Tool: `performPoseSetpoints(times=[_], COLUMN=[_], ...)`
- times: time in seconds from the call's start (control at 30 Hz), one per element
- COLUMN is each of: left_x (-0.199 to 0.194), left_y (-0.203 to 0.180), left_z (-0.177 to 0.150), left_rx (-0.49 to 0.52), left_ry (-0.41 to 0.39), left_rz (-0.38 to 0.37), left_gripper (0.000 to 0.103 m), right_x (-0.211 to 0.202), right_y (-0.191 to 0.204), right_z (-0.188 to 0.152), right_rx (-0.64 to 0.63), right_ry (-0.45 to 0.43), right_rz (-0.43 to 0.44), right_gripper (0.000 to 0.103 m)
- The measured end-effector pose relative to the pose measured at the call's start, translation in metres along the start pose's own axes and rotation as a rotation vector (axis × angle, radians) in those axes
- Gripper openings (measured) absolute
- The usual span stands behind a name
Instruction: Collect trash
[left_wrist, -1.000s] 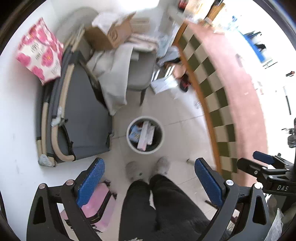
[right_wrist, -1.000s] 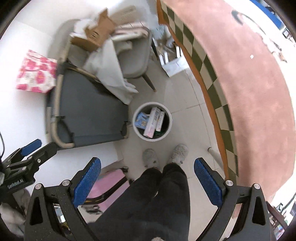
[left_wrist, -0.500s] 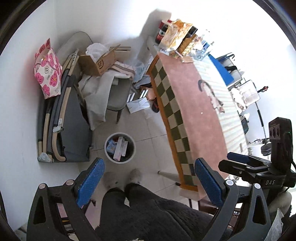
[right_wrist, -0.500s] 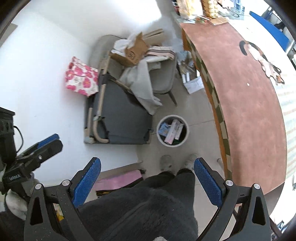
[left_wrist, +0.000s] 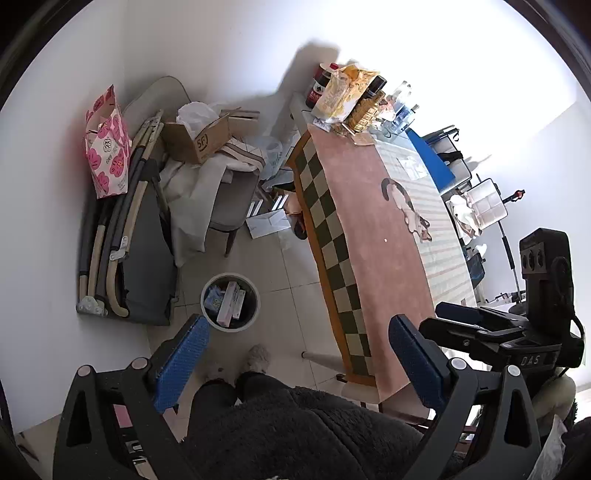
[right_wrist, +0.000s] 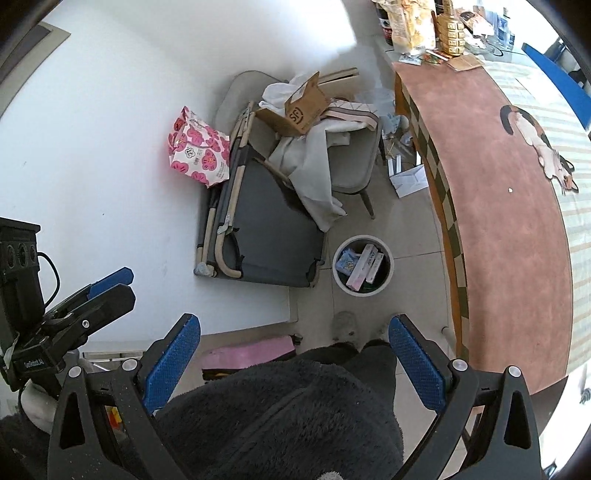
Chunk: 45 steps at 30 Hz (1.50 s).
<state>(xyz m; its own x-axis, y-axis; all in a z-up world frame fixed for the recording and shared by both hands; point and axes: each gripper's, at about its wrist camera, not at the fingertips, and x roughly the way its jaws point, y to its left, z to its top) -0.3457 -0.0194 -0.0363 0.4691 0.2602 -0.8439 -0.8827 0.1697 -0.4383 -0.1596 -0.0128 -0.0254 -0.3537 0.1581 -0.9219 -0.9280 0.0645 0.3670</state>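
A white round trash bin (left_wrist: 252, 295) stands on the tiled floor by the table; it holds several flat boxes and a blue packet. It also shows in the right wrist view (right_wrist: 341, 281). My left gripper (left_wrist: 299, 325) is open and empty, held high above the floor. My right gripper (right_wrist: 293, 325) is open and empty, also high up. Each gripper shows in the other's view: the right gripper (left_wrist: 465, 317) at the right, the left gripper (right_wrist: 107, 284) at the left. A small white scrap (left_wrist: 385, 240) lies on the pink table mat.
A long table (left_wrist: 369, 236) with a pink mat and checkered edge runs along the right; snack bags and bottles (left_wrist: 347, 96) stand at its far end. A grey chair (left_wrist: 229, 192) piled with cloth and a cardboard box, a folded cot (left_wrist: 140, 240) and a pink flowered bag (left_wrist: 107, 147) line the wall.
Both grippers have risen and tilted up from right over the bin; the bin now looks smaller and the table top has come into view. Both stay open.
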Motion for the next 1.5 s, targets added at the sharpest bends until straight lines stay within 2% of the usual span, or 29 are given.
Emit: performPoseSetpoints(times=[0.4,0.53,0.57,1.5], left_x=[-0.012,-0.013,-0.013,-0.015], left_y=[0.001,0.002,0.001,0.008], left_z=[-0.005,-0.004,-0.004,-0.001], left_rx=[0.000,-0.007,-0.009,-0.021], left_ry=[-0.020,-0.019,-0.019,-0.024], left_rz=[0.006,-0.001,-0.004,-0.020], left_gripper=[0.100,0.100,0.103,0.103], right_x=[0.001,-0.001,0.000,-0.002], right_y=[0.010,0.010,0.010,0.012], right_z=[-0.003,-0.005,-0.005,-0.008], right_rx=[-0.026,-0.028,-0.028,-0.009], right_ry=[0.010,0.010,0.010,0.012], right_rz=[0.017,0.019,0.019,0.064], right_gripper=[0.103,0.103,0.103,0.103])
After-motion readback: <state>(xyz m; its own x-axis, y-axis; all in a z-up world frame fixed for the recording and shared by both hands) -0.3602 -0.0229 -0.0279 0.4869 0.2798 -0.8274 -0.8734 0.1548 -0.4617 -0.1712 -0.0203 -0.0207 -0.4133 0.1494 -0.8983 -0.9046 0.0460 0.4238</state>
